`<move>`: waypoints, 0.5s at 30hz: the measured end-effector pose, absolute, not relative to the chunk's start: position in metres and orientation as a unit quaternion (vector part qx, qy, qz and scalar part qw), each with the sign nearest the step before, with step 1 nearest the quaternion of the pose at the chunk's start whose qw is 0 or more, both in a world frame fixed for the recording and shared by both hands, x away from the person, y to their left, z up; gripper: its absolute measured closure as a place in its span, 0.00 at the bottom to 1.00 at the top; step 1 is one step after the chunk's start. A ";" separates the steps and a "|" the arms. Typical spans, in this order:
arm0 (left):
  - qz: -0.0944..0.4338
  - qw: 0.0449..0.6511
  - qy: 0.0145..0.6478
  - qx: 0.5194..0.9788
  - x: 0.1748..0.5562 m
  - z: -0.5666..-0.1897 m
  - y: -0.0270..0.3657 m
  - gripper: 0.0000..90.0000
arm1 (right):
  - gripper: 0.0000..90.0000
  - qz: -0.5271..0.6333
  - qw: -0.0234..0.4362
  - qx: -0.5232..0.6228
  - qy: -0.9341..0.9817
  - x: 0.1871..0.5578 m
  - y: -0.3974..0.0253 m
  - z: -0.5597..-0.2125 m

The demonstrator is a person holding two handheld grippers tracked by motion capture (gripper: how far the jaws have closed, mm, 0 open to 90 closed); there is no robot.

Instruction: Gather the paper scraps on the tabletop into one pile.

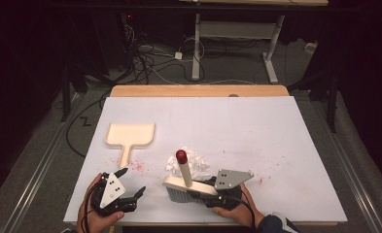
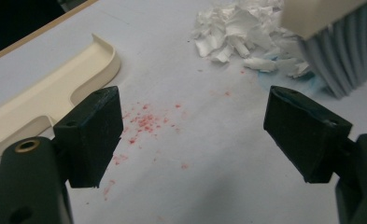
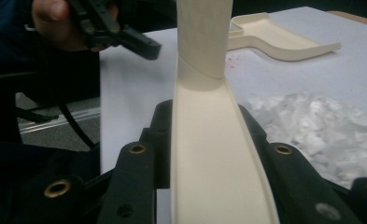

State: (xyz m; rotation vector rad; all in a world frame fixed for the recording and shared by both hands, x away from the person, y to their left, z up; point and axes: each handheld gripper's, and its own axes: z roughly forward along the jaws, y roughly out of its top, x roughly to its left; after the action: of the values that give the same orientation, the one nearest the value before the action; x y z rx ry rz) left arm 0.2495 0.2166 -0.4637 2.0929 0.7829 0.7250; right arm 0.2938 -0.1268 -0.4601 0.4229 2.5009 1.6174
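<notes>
Dustpan [image 1: 130,134] lies flat at the left, handle toward the person. Left gripper [image 1: 131,182] hangs wide apart. Brush [image 1: 188,187] stands on the counter [image 1: 276,145], red-tipped handle tilting up, right gripper [image 1: 209,191] pinching it.

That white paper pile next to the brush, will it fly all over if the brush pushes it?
Probably a bit. The paper scraps look thin, torn and loosely heaped, so they are likely very light and would scatter instead of sliding as one lump. The brush has long, probably soft bristles, so slow sweeps should keep most pieces together.
</notes>
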 end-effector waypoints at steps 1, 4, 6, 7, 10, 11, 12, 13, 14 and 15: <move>0.283 0.386 0.305 0.823 0.250 -0.464 0.216 0.21 | 0.76 0.535 0.074 0.139 0.830 0.299 -0.128 -0.461; 0.278 0.384 0.301 0.828 0.250 -0.466 0.214 0.21 | 0.76 0.529 0.084 0.146 0.832 0.317 -0.135 -0.462; 0.271 0.382 0.302 0.831 0.250 -0.467 0.212 0.21 | 0.76 0.530 0.093 0.149 0.830 0.327 -0.139 -0.462; 0.270 0.380 0.300 0.832 0.250 -0.467 0.211 0.21 | 0.76 0.534 0.091 0.151 0.827 0.332 -0.141 -0.463; 0.268 0.377 0.296 0.835 0.250 -0.468 0.208 0.21 | 0.76 0.537 0.099 0.147 0.825 0.339 -0.141 -0.462; 0.268 0.377 0.295 0.836 0.250 -0.468 0.207 0.21 | 0.76 0.541 0.099 0.147 0.822 0.340 -0.141 -0.461; 0.267 0.376 0.294 0.837 0.250 -0.468 0.207 0.21 | 0.76 0.539 0.105 0.145 0.823 0.339 -0.141 -0.460; 0.266 0.376 0.293 0.838 0.250 -0.469 0.206 0.21 | 0.76 0.539 0.108 0.141 0.823 0.339 -0.140 -0.458; 0.265 0.375 0.292 0.839 0.250 -0.469 0.206 0.21 | 0.76 0.543 0.107 0.138 0.821 0.339 -0.141 -0.457; 0.265 0.375 0.291 0.839 0.250 -0.469 0.206 0.21 | 0.76 0.546 0.106 0.140 0.819 0.338 -0.142 -0.455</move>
State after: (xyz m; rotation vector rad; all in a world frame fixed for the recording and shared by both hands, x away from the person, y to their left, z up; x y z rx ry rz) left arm 0.2503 0.2056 -0.4691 2.1482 0.7460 0.6786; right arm 0.3379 -0.1419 -0.4548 0.4116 2.4128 1.6087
